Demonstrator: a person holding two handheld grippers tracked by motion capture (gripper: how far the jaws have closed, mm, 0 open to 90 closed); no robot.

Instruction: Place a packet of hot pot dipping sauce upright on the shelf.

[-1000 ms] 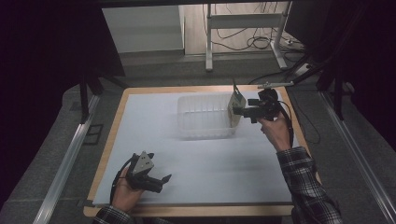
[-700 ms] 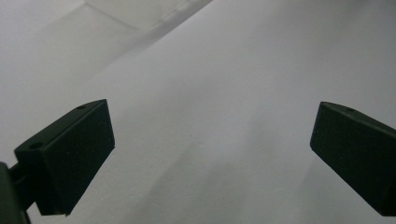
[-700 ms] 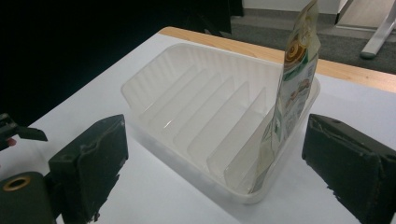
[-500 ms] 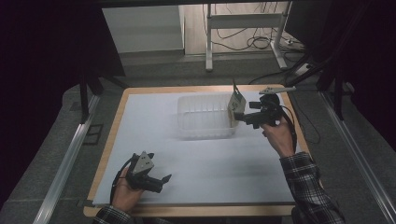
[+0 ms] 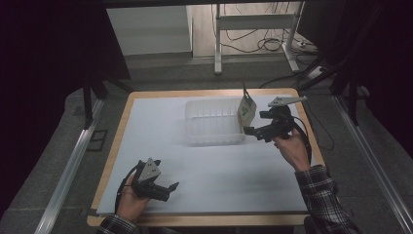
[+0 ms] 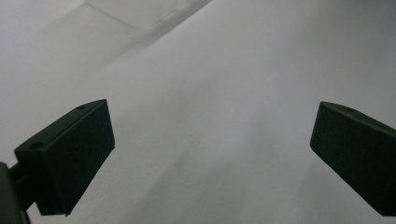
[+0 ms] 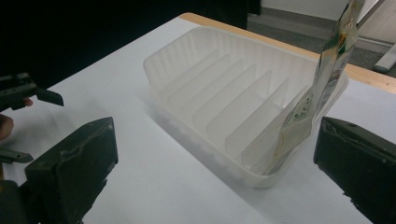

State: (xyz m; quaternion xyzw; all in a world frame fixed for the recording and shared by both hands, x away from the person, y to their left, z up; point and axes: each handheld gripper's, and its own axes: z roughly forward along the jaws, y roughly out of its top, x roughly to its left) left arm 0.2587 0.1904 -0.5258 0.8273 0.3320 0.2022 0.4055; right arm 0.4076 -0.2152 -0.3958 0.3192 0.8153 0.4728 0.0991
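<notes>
In end slot of tray (image 7: pixel 196 79), upright pouch (image 7: pixel 322 88), table (image 5: pixel 146 100)

- In my right gripper view the pouch (image 7: pixel 327 70) runs off the top edge, so I can't see its top.
- Its print is too blurred for me to read there, and too small in the high view (image 5: pixel 247 109).
- The pouch's foot sits behind the tray (image 7: pixel 224 107) wall; I can't tell which slot holds it.
- Both jaws of the right gripper (image 7: pixel 215 163) are cut by the bottom edge.
- In my left gripper view the left gripper (image 6: pixel 210 154) loses its right jaw at the frame edge.
- The pale shape at top left there is too blurred to name.
</notes>
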